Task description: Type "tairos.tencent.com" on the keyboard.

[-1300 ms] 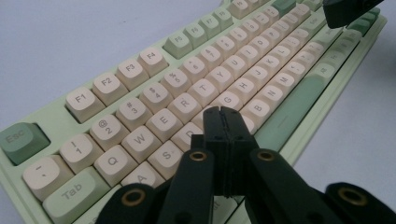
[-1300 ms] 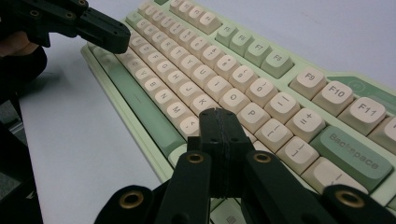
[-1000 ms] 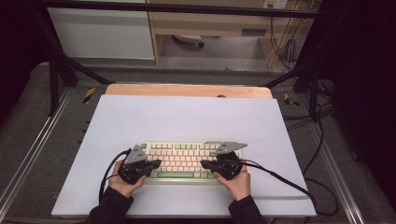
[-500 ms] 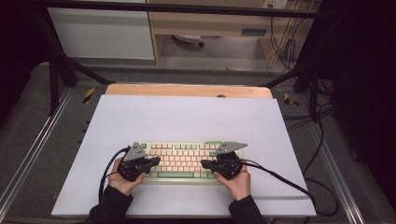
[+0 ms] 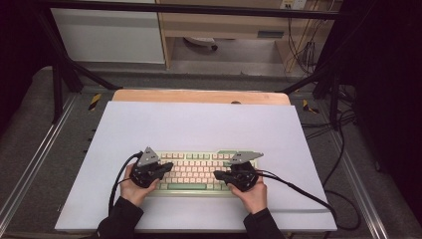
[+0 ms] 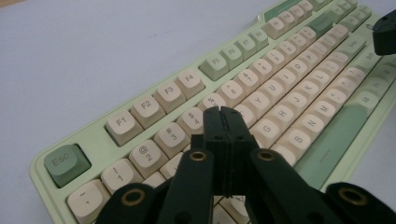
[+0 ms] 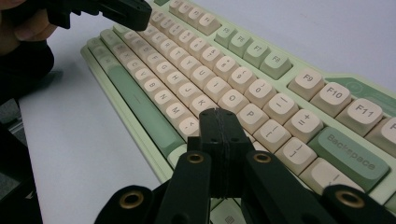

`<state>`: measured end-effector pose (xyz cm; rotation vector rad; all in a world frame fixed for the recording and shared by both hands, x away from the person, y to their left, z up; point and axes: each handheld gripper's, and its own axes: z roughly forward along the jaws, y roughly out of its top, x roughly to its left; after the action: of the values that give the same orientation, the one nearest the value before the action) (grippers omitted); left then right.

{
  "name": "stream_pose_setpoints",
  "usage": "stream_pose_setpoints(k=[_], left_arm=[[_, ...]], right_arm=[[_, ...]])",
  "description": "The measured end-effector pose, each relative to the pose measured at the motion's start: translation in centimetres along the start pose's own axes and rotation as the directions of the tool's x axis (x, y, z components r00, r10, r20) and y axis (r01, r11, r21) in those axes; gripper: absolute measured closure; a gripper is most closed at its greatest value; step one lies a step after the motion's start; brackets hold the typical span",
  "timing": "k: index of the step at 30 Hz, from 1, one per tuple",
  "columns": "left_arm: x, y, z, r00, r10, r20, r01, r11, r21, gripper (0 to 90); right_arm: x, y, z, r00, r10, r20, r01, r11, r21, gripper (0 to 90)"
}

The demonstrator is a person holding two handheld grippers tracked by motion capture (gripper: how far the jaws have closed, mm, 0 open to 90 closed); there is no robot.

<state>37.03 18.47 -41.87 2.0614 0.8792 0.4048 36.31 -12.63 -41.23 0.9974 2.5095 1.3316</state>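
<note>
Left tongs (image 5: 166, 166), right tongs (image 5: 219, 175), both closed, over keyboard (image 5: 199, 169) ends, perhaps touching keys.

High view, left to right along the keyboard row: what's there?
Left gripper → bare middle of the keyboard → right gripper → its cable, trailing off the table's right edge.

A pale lavender rectangular tabletop (image 5: 199, 124) lies over a light wooden board (image 5: 199, 96). Beyond stand a white cabinet (image 5: 109, 35) and a wooden desk (image 5: 224, 25); black cables (image 5: 303, 50) hang in dim light.
</note>
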Motion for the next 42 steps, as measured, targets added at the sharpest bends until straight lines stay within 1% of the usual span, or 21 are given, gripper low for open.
stream_pose_setpoints(k=[6,14,18,20,22,26,28,33,42], left_arm=[[0.0,-0.2,0.7,0.9999,0.004,-0.011,-0.004,0.9998,0.018,89.8],[0.1,-0.4,1.2,0.9996,0.016,-0.022,-0.015,0.9990,0.042,89.8],[0.1,-0.6,1.3,0.9997,0.015,-0.019,-0.015,0.9992,0.037,89.8],[0.1,-0.7,1.5,0.9997,0.018,-0.019,-0.017,0.9987,0.049,89.9],[0.2,-0.7,1.5,0.9998,0.015,-0.015,-0.014,0.9990,0.042,89.9],[0.1,-0.7,1.4,0.9997,0.015,-0.017,-0.015,0.9991,0.041,89.8],[0.2,-0.7,1.1,0.9998,0.015,-0.014,-0.014,0.9994,0.030,89.9],[0.3,-0.8,0.6,0.9998,0.011,-0.018,-0.011,0.9996,0.024,89.8],[0.2,-1.2,-0.4,0.9999,0.013,-0.005,-0.013,0.9998,0.013,89.8]], right_arm=[[0.0,0.0,0.0,1.0000,0.001,-0.001,-0.001,1.000,0.000,90.0],[0.0,0.0,0.0,1.0000,0.004,-0.001,-0.004,1.000,-0.001,90.0],[0.0,0.0,0.0,1.0000,0.002,-0.002,-0.002,1.000,0.000,90.0],[0.0,0.0,0.0,1.0000,0.003,-0.003,-0.003,1.000,0.004,90.0],[0.0,0.0,0.1,1.0000,0.002,-0.002,-0.002,1.000,0.005,90.0],[0.0,0.0,0.0,1.0000,0.002,-0.002,-0.002,1.000,0.001,90.0],[0.0,0.0,0.0,1.0000,0.000,-0.002,0.000,1.000,0.000,90.0],[0.0,0.0,0.0,1.0000,0.000,-0.002,0.000,1.000,0.000,90.0],[0.1,0.0,-0.1,1.0000,-0.002,-0.002,0.002,1.000,-0.003,90.0]])
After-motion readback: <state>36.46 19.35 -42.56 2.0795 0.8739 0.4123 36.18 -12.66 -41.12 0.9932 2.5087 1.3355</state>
